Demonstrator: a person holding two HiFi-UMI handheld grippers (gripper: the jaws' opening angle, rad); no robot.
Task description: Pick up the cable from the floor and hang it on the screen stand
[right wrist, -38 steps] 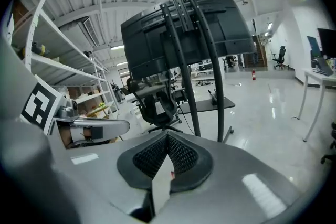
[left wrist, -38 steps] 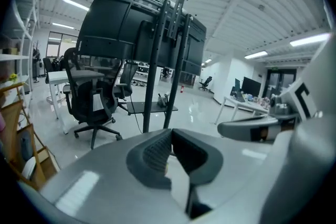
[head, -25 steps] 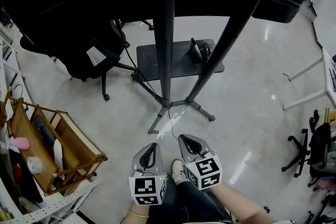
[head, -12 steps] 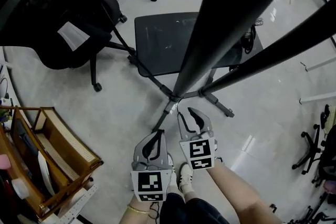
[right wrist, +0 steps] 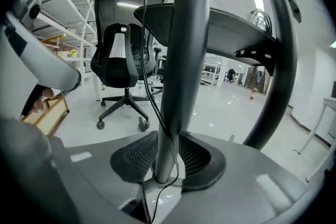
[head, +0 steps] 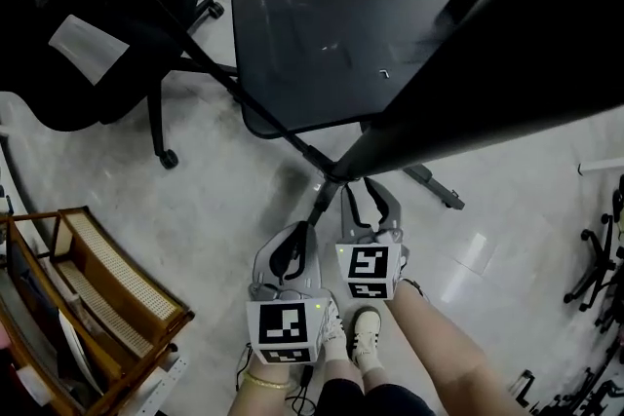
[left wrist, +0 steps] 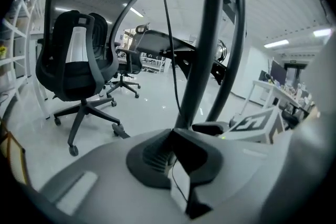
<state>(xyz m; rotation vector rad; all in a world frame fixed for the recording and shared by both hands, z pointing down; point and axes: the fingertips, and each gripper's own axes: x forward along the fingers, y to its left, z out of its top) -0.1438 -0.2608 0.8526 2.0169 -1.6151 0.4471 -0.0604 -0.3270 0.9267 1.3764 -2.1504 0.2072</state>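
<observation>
The black screen stand [head: 468, 83] fills the head view, its legs meeting at a floor joint [head: 336, 172] under a dark shelf [head: 341, 34]. My right gripper [head: 369, 198] is down at that joint. In the right gripper view its jaws [right wrist: 167, 162] are opening, and the stand's grey post [right wrist: 181, 60] stands between them. The thin black cable [right wrist: 164, 124] runs down along that post. My left gripper [head: 295, 244] sits just left and nearer to me. It [left wrist: 176, 157] looks shut, with a thin strand of cable [left wrist: 178, 182] caught between its pads.
A black office chair [head: 88, 34] stands at the left, its wheeled legs reaching toward the stand. A wooden rack [head: 88, 297] sits at the lower left. Another chair base [head: 600, 268] is at the right edge. The person's shoes [head: 366, 336] are below the grippers.
The head view has come down much closer to the stand's base. Both grippers moved forward to the floor joint, and the right gripper's jaws have spread around the post.
</observation>
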